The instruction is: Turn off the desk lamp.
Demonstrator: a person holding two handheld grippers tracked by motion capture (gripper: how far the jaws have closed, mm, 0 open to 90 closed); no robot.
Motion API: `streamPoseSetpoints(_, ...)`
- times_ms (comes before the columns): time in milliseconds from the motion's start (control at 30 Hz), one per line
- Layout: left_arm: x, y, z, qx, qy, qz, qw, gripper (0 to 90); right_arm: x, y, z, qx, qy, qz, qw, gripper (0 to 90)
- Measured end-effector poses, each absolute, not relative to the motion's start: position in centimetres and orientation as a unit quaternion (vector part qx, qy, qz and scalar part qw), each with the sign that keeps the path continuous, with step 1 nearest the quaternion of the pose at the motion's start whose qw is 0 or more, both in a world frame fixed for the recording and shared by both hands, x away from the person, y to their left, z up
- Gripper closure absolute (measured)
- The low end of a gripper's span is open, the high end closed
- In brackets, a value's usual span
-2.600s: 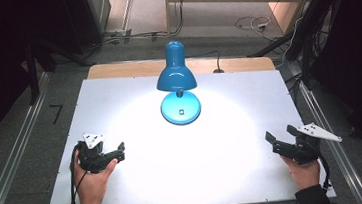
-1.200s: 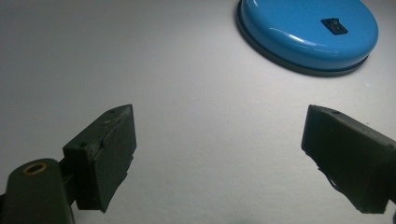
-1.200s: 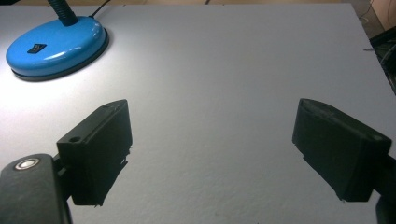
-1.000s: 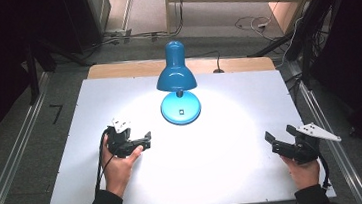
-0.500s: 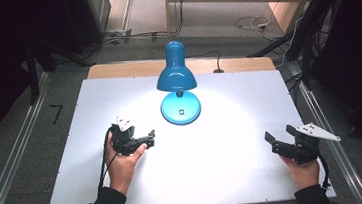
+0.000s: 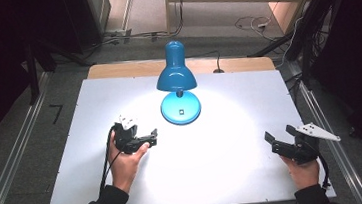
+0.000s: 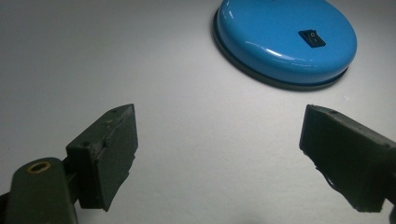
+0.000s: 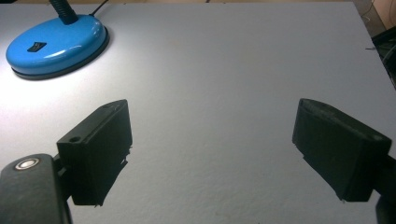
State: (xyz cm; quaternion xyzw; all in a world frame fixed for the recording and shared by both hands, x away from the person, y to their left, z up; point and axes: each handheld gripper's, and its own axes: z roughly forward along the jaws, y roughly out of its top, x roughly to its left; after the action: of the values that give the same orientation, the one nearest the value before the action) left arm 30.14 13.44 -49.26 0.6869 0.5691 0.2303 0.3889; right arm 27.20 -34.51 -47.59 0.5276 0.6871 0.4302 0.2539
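Left claw (image 6: 145, 138), jaws spread wide and gripping nothing, is hovering low over the white desk (image 6: 235, 167), pointing toward the blue desk lamp (image 6: 177, 82), whose round base (image 7: 285, 42) is sitting at one o'clock of the jaws in the left gripper view. Its rocker switch (image 7: 312, 37) is facing up; pressing it probably calls for one jaw tip coming down squarely on it. Right claw (image 6: 279, 140), likewise released, is resting near the desk's edge at four o'clock, with open desk lying between.

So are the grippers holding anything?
No. The left gripper and right gripper are open and empty; the lamp stands untouched.
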Motion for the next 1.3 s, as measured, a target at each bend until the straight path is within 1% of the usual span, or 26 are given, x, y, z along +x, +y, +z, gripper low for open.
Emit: streamPoseSetpoints(1300, 31.2, 12.3, -49.6, 0.690, 0.567, 0.215, 0.395, 12.7, 27.2, -34.5, -47.6, 0.526, 0.688, 0.431, 0.253, 10.7)
